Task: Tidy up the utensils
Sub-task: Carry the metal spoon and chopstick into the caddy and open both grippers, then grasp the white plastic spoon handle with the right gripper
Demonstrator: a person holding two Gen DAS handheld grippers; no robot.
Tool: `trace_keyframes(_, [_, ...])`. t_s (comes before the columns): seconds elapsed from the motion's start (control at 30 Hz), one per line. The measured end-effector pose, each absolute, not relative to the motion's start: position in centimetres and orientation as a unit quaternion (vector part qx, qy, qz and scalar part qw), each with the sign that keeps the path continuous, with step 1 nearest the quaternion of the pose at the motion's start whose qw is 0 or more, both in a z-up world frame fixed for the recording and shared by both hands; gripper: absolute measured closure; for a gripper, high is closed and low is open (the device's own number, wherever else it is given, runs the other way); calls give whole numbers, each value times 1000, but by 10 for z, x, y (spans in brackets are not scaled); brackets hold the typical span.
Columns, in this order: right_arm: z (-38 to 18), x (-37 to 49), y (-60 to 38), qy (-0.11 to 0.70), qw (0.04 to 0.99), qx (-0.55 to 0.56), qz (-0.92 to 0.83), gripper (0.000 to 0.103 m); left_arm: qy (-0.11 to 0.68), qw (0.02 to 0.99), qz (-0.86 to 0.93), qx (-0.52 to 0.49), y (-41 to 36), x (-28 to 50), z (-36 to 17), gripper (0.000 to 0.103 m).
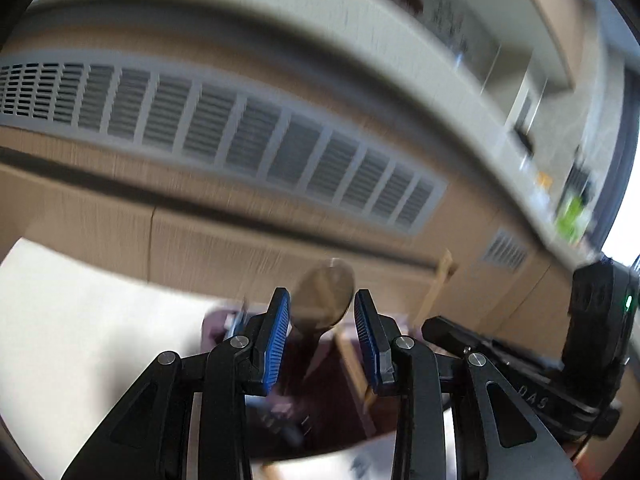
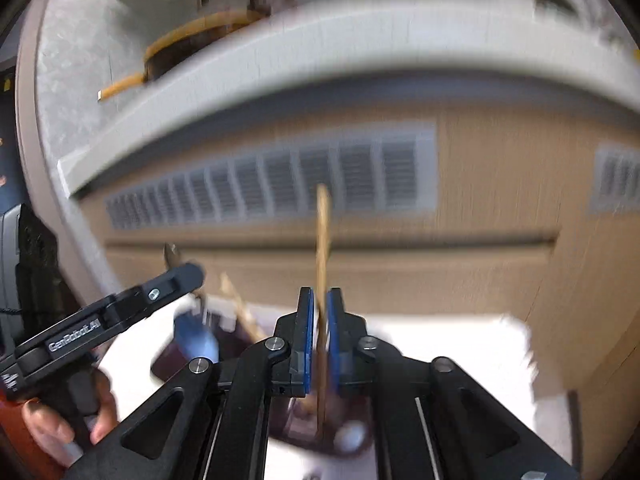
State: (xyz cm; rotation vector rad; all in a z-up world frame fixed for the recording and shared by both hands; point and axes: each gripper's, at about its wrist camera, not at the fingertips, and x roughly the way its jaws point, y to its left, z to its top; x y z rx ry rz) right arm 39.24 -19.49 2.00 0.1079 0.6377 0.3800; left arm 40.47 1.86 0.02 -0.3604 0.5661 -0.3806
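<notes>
In the left wrist view my left gripper (image 1: 321, 320) is open, its blue pads either side of a metal spoon (image 1: 325, 300) that stands bowl-up out of a dark maroon holder (image 1: 288, 396) below; the pads do not touch it. A wooden utensil (image 1: 436, 288) rises to the right. In the right wrist view my right gripper (image 2: 320, 332) is shut on that thin wooden utensil (image 2: 322, 232), held upright above the maroon holder (image 2: 176, 364). A blue spoon (image 2: 196, 340) and another wooden stick (image 2: 240, 308) lean in the holder. Both views are motion-blurred.
The left gripper's body (image 2: 104, 320) and a hand show at the left of the right wrist view. The holder sits on a white surface (image 2: 460, 352). Behind are a tan cabinet with grey vent grilles (image 1: 240, 136) and a grey counter edge (image 2: 360, 32).
</notes>
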Motion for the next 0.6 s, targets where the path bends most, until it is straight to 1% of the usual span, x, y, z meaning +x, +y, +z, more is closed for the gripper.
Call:
trace_keyframes(0.1, [7, 392, -196, 349, 921, 38, 166, 94, 296, 920, -200, -160, 14, 401, 1, 69])
trace_keyframes(0.17, [15, 378, -200, 335, 927, 32, 163, 94, 288, 924, -203, -151, 15, 393, 11, 69])
trace_keyframes(0.27, [33, 351, -205, 302, 941, 21, 153, 94, 252, 936, -198, -147, 22, 370, 35, 68])
trace_keyframes(0.3, [38, 341, -206, 290, 946, 13, 147, 93, 240, 941, -189, -144, 25, 362, 42, 67])
trace_keyframes(0.37, [46, 321, -205, 276, 952, -8, 130, 83, 227, 947, -177, -139, 32, 347, 50, 65])
trace_keyframes(0.4, [49, 318, -203, 275, 953, -15, 124, 73, 228, 948, -173, -140, 38, 343, 52, 62])
trace_keyframes(0.43, [47, 309, -203, 277, 953, -23, 118, 66, 230, 948, -168, -141, 40, 339, 52, 57])
trace_keyframes(0.47, [45, 303, -203, 284, 951, -27, 117, 65, 234, 949, -159, -141, 44, 332, 48, 52])
trace_keyframes(0.5, [40, 297, -204, 296, 947, -28, 121, 65, 236, 950, -150, -139, 46, 328, 46, 50])
trace_keyframes(0.6, [12, 284, -203, 357, 923, -17, 140, 65, 255, 952, -125, -114, 51, 306, 30, 49])
